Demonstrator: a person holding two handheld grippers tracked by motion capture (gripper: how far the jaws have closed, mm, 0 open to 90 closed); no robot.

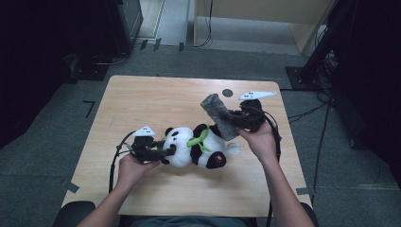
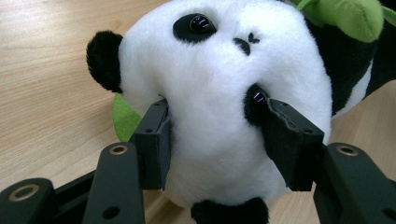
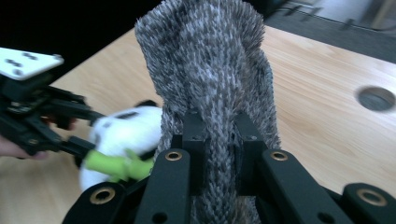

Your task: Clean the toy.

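Progress is being judged as midway, with both things gripped but not yet brought together. From the high view, a panda plush (image 1: 196, 146) is being held lying on its side on the desk (image 1: 156, 101), a little below the frame's centre, while the left hand-held gripper (image 1: 169, 152) is being pressed onto its head from the left. Right of centre, a grey fuzzy cloth (image 1: 218, 116) is being lifted clear of the desk by the right hand-held gripper (image 1: 235, 120), its lower end hanging close above the panda's body; whether they are touching cannot be told.

From the left gripper view, the panda's white head (image 2: 219, 93) is being squeezed between the two jaws, which are closed on the plush and denting it at both sides, one beside the ear, one at the eye patch.

From the right gripper view, the cloth (image 3: 210, 70) is being pinched tightly between the jaws at the frame's centre and is standing up above them, with the panda (image 3: 123, 128) and the other gripper lying blurred at lower left.

Grasping is judged done; wiping or covering the panda with the cloth is judged left.
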